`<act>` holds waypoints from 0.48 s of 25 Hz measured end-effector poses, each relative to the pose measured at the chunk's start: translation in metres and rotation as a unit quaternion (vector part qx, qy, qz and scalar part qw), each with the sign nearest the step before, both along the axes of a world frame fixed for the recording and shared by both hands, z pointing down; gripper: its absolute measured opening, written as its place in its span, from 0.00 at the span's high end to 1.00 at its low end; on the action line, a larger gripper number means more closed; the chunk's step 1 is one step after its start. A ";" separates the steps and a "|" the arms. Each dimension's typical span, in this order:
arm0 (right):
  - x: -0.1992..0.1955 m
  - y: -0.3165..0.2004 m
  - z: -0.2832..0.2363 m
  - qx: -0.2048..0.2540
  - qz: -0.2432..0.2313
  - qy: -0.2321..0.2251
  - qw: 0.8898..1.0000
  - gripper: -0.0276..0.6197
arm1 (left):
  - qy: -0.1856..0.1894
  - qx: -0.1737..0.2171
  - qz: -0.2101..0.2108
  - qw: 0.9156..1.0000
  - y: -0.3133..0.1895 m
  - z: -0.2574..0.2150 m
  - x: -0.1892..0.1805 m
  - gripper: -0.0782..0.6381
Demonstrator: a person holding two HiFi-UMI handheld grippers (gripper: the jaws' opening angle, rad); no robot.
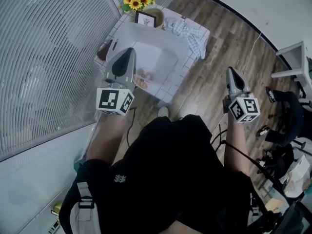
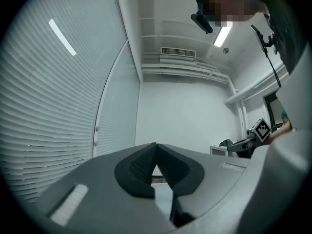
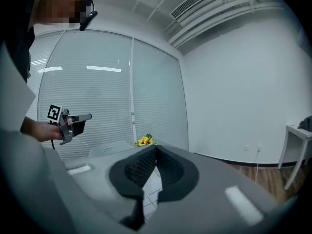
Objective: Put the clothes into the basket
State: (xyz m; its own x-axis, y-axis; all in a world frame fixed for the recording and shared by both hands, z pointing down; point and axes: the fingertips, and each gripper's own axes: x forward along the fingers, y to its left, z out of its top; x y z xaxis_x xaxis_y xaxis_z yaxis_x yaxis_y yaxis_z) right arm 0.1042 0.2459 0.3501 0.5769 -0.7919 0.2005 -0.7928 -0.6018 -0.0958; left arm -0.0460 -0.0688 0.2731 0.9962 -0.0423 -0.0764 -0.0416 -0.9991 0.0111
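Fingers of the left gripper are pressed together on nothing, and those of the right gripper are the same. Both grippers are held in the air on the near side of the white rectangular plastic basket. From the head view the left one hangs over the basket's near end. The right one is well off to the basket's right, above the brown wooden floor.

The basket stands on a white tiled tabletop. Something pinkish shows at the basket's near end, too small to name. Beyond the basket's far right corner lies the blue-and-white checked cloth, crumpled and not yet in the basket. Part of it seems to hang over the tabletop's edge. Just beyond the basket's far end stand a black picture frame and a bunch of yellow sunflowers, both near the cloth.

The likely trouble is the reach, since the cloth sits on the far side of the basket. An arm coming across low could nudge or tip the basket. A pinch on only a loose fold could let the cloth slip and slide off the edge to the floor. Dragging the cloth instead of lifting it could knock over the frame or the flowers.
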 end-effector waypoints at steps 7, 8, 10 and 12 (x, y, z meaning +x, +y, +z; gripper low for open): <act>0.064 -0.057 0.010 0.018 -0.038 0.013 0.999 0.95 | -0.018 -0.004 -0.057 0.998 -0.029 0.014 0.020 0.88; 0.075 -0.069 0.014 0.020 -0.051 0.010 0.998 0.95 | -0.021 -0.006 -0.071 0.997 -0.034 0.018 0.022 0.88; 0.098 -0.094 0.024 0.020 -0.078 -0.001 0.997 0.95 | -0.025 -0.008 -0.101 0.994 -0.043 0.022 0.025 0.88; 0.120 -0.120 0.033 0.019 -0.109 -0.011 0.994 0.95 | -0.029 -0.012 -0.135 0.990 -0.051 0.024 0.028 0.88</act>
State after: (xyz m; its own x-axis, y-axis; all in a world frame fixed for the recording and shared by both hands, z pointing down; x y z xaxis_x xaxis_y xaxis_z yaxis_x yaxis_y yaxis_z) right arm 0.2240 0.1261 0.3834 0.3866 -0.9048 0.1787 -0.9016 -0.4116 -0.1330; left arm -0.0182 -0.1195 0.2972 0.9512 -0.3082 -0.0145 -0.3078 -0.9511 0.0250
